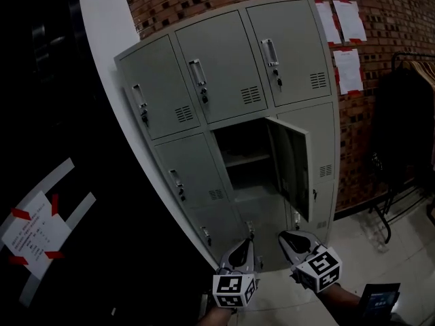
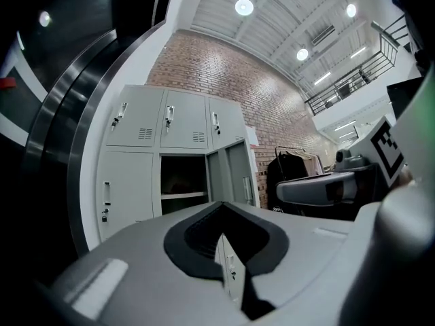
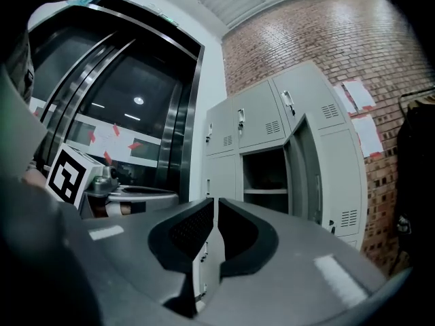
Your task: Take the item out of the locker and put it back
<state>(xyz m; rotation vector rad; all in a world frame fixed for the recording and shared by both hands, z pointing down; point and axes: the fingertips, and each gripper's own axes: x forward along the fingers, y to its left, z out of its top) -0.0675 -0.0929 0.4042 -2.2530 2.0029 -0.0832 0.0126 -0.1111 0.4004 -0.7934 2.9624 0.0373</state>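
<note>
Your left tool (image 1: 246, 244) is fully closed, pads meeting, nothing between them. The left gripper view confirms it (image 2: 221, 212). Your right tool (image 1: 289, 238) is closed down to a hairline slit and is also empty, going by the right gripper view (image 3: 214, 206). Both sit side by side low in the head view, pointing at the locker (image 1: 272, 66) and well short of it.

The locker is a grey bank against the brick wall (image 1: 387, 19). One compartment (image 1: 238, 141), in the centre column and middle row, is open. Its door (image 1: 293, 165) is swung out to the right. There's a shelf (image 1: 248, 159) across the inside. The interior is dark, so I can't make out the item in there from any view. The other doors are shut.

Papers (image 1: 348, 70) are taped to the brick on the right, above a clothes rack (image 1: 408, 100).
</note>
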